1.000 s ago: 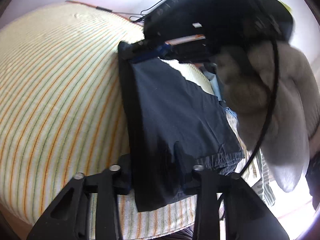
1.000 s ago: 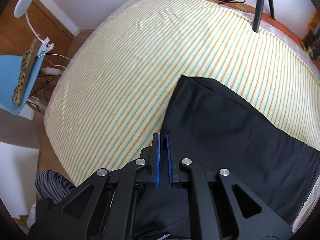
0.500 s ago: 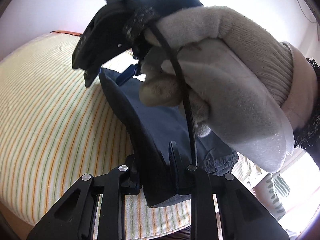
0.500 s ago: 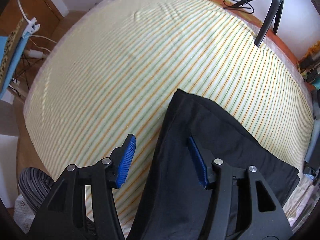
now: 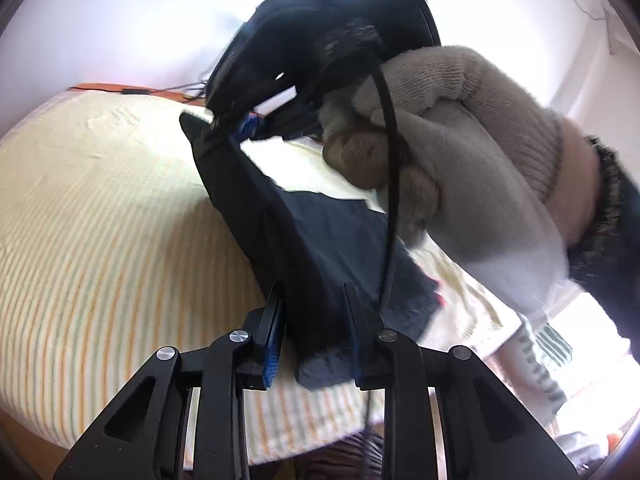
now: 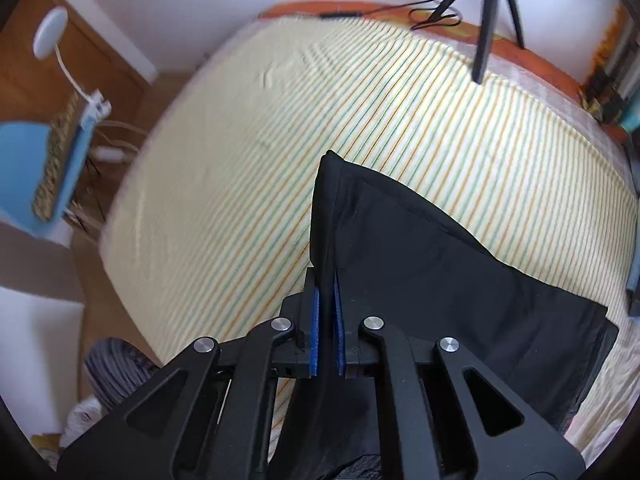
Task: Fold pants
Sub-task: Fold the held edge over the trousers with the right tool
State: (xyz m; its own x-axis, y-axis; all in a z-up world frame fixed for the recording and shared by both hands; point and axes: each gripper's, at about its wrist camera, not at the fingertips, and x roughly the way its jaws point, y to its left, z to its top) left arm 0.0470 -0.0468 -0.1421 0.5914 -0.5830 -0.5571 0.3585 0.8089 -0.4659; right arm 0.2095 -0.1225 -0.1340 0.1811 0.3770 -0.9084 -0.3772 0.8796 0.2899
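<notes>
Dark navy pants (image 5: 320, 232) hang folded above the striped bed sheet (image 5: 100, 220). In the left wrist view my left gripper (image 5: 314, 332) has the near end of the pants bunched between its blue pads; its jaws are opening slightly and the cloth still fills the gap. My right gripper (image 6: 325, 320) is shut on the folded edge of the pants (image 6: 420, 264), which slope away to the right over the sheet (image 6: 240, 160). In the left wrist view a gloved hand (image 5: 460, 140) holds the right gripper (image 5: 304, 60) at the pants' far corner.
A black tripod (image 6: 486, 20) and cables stand at the bed's far edge. A blue chair (image 6: 40, 168) and a white lamp (image 6: 50, 32) are on the floor at left. A black cable (image 5: 390, 160) hangs across the gloved hand. Striped clothing (image 5: 540, 368) lies at lower right.
Half a second ago the right gripper's jaws stood wide apart over the pants' edge; now they are shut on it. Both grippers have risen, and the pants are pulled taut between them.
</notes>
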